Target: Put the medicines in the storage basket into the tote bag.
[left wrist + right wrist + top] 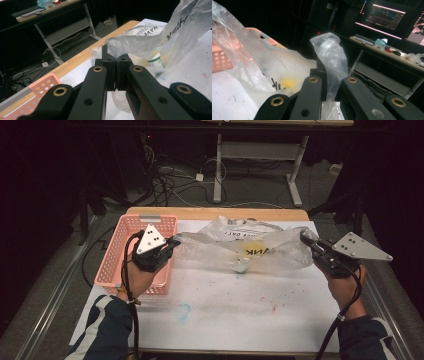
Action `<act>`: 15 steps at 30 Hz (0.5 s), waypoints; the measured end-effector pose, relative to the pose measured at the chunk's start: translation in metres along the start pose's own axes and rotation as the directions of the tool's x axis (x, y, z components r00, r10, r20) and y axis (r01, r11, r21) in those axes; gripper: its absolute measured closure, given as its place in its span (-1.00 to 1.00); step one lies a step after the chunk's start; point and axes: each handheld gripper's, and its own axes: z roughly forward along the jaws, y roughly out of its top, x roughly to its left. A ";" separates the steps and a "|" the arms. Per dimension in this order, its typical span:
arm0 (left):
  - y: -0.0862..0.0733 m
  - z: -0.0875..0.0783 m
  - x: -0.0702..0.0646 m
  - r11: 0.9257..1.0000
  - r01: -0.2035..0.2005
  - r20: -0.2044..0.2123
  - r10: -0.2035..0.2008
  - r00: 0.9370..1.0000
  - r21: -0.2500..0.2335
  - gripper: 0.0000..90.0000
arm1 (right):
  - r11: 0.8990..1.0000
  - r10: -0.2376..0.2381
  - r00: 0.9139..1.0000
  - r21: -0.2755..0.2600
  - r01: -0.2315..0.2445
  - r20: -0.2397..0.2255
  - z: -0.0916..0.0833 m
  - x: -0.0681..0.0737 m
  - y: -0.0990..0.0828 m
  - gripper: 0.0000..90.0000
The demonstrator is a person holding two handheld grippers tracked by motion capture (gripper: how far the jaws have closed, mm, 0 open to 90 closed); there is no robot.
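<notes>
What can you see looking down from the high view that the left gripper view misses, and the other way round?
High view: both hands, the right gripper pinching the far handle, and the whole pink basket. Left gripper view: close up, the left gripper with its jaws shut on the twisted handle, a white container showing through the plastic, and a desk with a keyboard behind. Both: the clear plastic bag with black lettering, and the white table cover.
</notes>
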 end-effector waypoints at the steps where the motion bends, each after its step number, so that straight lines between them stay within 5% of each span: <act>1: 0.001 0.002 0.000 1.000 0.003 0.004 -0.003 1.000 0.000 0.91 | 1.000 -0.004 1.000 0.004 0.004 0.003 0.001 0.000 0.000 1.00; 15: 0.010 0.043 -0.005 1.000 -0.005 0.023 0.005 1.000 0.001 0.91 | 0.998 0.013 1.000 0.068 -0.012 -0.014 0.047 0.005 -0.005 1.00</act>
